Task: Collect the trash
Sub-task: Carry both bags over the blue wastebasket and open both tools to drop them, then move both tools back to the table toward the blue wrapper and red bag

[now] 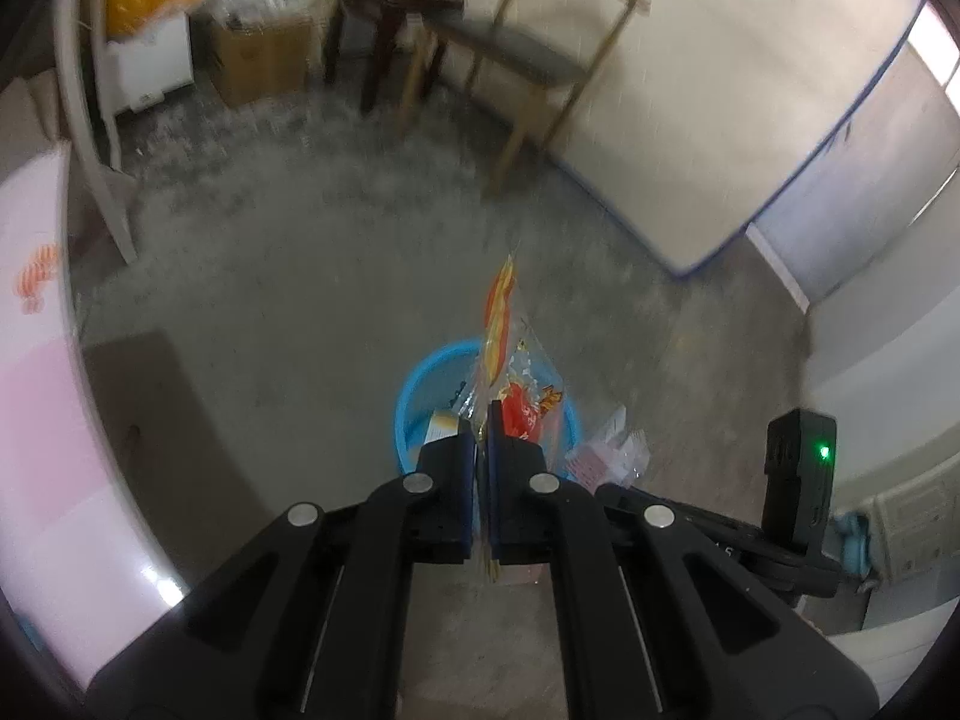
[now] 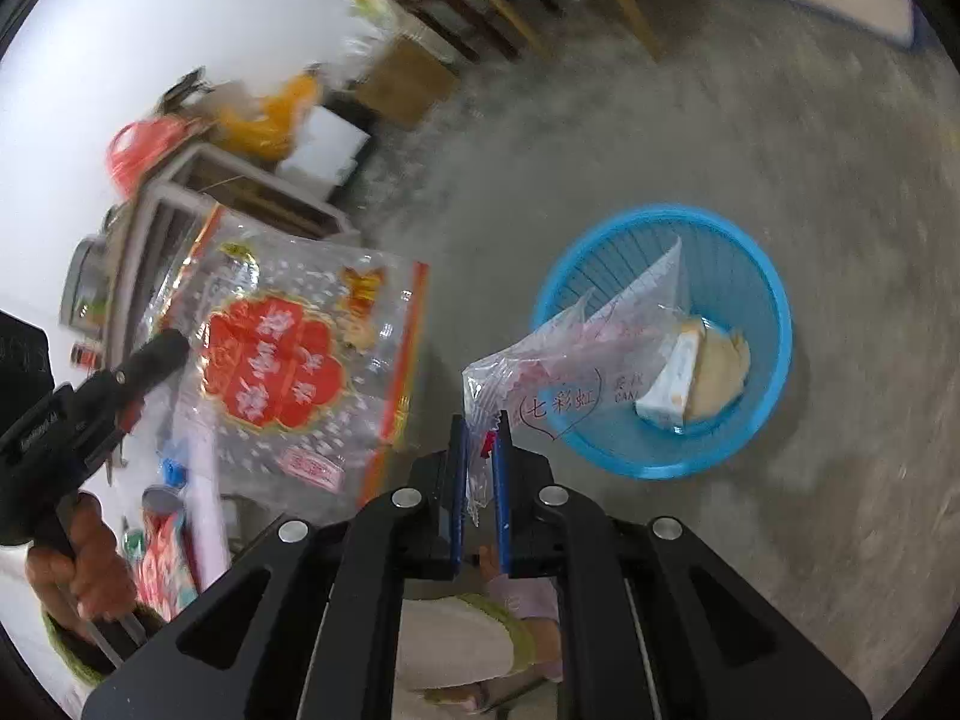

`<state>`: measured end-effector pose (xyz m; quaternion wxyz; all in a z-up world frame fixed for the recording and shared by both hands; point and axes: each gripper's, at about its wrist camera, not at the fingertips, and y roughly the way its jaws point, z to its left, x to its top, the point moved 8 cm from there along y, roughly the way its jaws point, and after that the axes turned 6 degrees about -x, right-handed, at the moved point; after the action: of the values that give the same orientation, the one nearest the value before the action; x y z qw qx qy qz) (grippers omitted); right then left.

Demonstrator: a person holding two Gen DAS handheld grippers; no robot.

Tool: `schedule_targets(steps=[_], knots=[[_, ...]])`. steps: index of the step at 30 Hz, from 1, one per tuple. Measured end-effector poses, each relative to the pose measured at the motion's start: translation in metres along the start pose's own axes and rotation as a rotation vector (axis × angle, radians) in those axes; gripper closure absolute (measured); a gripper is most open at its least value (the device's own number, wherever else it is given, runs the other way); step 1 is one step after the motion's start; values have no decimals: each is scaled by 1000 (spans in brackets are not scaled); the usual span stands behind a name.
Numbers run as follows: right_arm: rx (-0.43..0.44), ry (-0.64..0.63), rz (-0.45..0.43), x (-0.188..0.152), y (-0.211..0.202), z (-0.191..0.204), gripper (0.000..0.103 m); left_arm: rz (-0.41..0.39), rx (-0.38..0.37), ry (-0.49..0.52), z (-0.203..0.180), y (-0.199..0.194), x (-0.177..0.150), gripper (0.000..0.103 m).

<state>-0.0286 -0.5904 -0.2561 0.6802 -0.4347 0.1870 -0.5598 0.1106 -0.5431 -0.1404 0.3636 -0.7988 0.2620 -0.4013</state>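
My left gripper (image 1: 480, 414) is shut on a clear plastic bag with a red and gold print (image 1: 504, 354), held edge-on above a blue basket (image 1: 414, 396) on the floor. The same bag (image 2: 282, 360) shows flat in the right wrist view, left of centre. My right gripper (image 2: 480, 426) is shut on a clear wrapper with pink print (image 2: 558, 372), held above and left of the blue basket (image 2: 762, 300). The basket holds a white carton (image 2: 672, 378) and a pale crumpled wrapper (image 2: 720, 366).
The floor is grey concrete (image 1: 300, 276). A wooden chair (image 1: 528, 54), a dark stool (image 1: 390, 18) and a cardboard box (image 1: 264, 60) stand at the back. A white table edge (image 1: 36, 396) is at left. A mattress (image 1: 720, 120) leans on the right wall.
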Motion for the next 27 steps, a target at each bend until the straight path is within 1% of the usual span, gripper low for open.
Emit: schedule_targets(steps=[3,5,6,7,8,9,10,11,12,15,19,20,22,23,24,26,27], knots=[[-43,28,16,11,26,-18,93,73,39,9,0,52,-2,101],[-60,34,29,20,42,-28,91,102,62,17,3,78,1,101],[-75,37,32,24,50,-31,91,112,65,20,4,86,1,100],[-92,42,35,29,58,-37,90,136,65,15,5,103,0,100],[-96,38,49,32,68,-41,87,143,66,2,8,111,1,99],[-111,33,65,35,79,-45,79,157,69,-27,12,122,-1,93],[-139,33,72,37,87,-51,72,168,70,-46,17,126,-3,86],[-169,27,80,38,94,-59,67,178,71,-67,21,128,-5,82],[-187,17,88,38,99,-68,66,183,73,-83,24,130,-7,77],[-230,7,109,33,112,-77,59,172,67,-68,28,121,-10,71],[-239,22,105,30,112,-86,53,139,86,-42,27,97,-3,69],[-235,25,101,28,109,-86,52,126,85,-38,26,89,0,69],[-228,23,86,21,97,-83,50,87,77,-24,20,66,5,63],[-224,20,78,20,92,-80,49,76,77,-17,17,57,6,62],[-219,18,68,18,85,-78,46,60,77,-3,13,42,6,61],[-189,18,39,13,67,-69,42,28,80,8,8,18,6,58],[-166,17,26,10,58,-63,41,7,74,7,6,5,5,55]])
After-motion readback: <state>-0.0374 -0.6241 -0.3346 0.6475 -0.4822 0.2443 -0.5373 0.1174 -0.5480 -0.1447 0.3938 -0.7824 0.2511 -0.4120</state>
